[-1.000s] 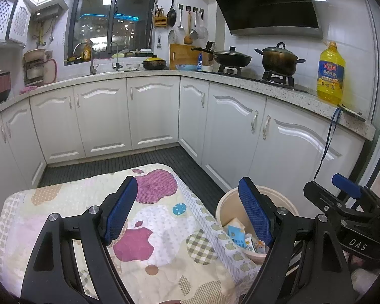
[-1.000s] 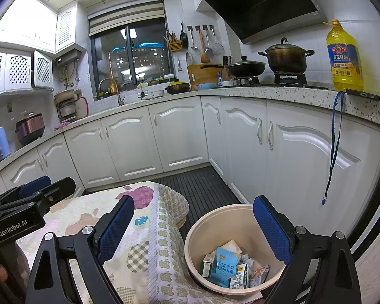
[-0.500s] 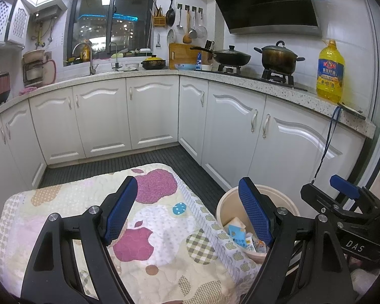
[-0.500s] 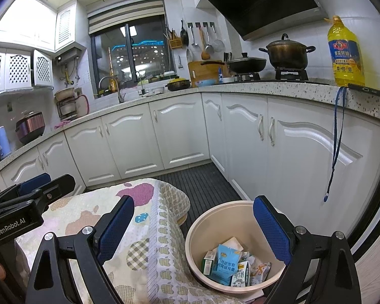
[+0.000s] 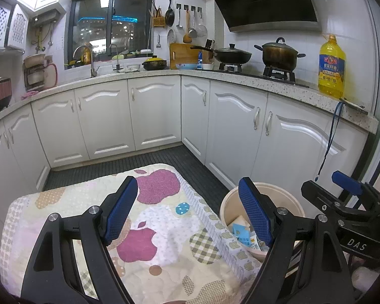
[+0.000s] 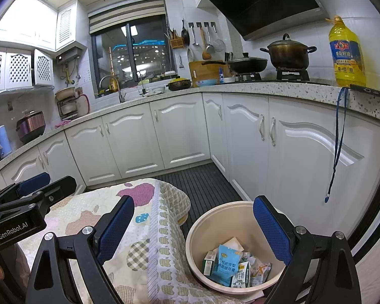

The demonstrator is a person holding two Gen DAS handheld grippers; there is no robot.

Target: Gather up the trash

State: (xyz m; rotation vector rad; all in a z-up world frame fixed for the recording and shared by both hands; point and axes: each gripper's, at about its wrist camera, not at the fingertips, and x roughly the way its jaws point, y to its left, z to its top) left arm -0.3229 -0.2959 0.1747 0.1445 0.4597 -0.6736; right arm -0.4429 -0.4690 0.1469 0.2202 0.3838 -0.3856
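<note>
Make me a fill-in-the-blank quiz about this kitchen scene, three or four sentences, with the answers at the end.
1. The trash lies inside the beige ____.
2. The bin stands on the floor beside a table covered by a patterned ____.
3. Both the left tongs and the right tongs hold ____.
4. On the counter, the yellow oil bottle stands next to a ____ with a blue strap.

Answers: bin; cloth; nothing; phone

A home kitchen: white cabinets (image 5: 154, 116), sink tap (image 5: 84, 59), pots on stove (image 5: 278, 55).
</note>
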